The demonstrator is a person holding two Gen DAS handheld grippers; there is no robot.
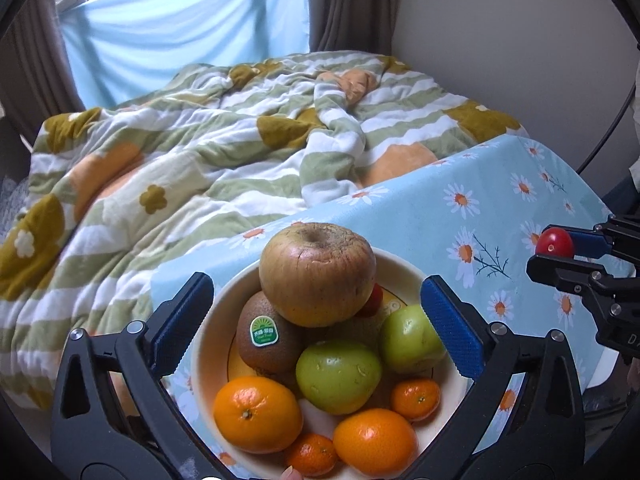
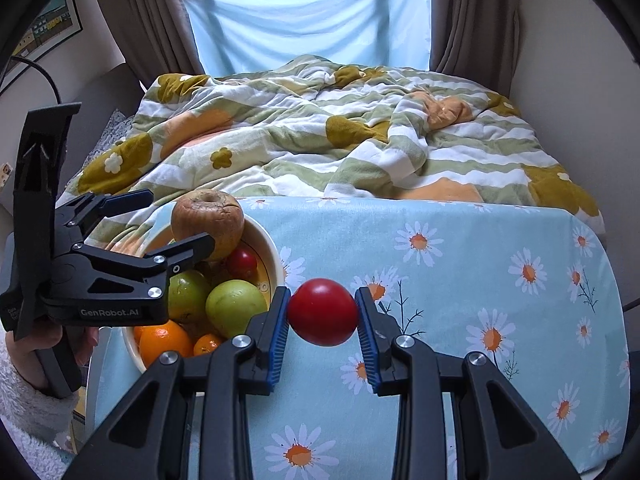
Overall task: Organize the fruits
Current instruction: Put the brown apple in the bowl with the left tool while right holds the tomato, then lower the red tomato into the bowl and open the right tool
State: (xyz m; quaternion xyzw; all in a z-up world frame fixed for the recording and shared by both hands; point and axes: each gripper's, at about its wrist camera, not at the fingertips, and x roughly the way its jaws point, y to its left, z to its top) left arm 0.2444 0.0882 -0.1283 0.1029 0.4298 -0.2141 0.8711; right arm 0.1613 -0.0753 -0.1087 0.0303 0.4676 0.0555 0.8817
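A cream bowl [image 1: 404, 270] on the daisy tablecloth holds a wrinkled brown apple [image 1: 316, 274], a kiwi [image 1: 266, 338], two green apples [image 1: 338, 376], several oranges [image 1: 258, 412] and a small red fruit [image 1: 372, 300]. My left gripper [image 1: 316, 324] is open, its fingers either side of the bowl, above the fruit. My right gripper [image 2: 323, 314] is shut on a red tomato [image 2: 323, 312], held above the cloth just right of the bowl [image 2: 272, 256]. The tomato also shows in the left wrist view [image 1: 554, 242].
The table with the blue daisy cloth [image 2: 460, 280] extends right of the bowl. Behind it lies a bed with a rumpled striped flower blanket [image 2: 320, 136], curtains and a window. The table's left edge is close to the bowl.
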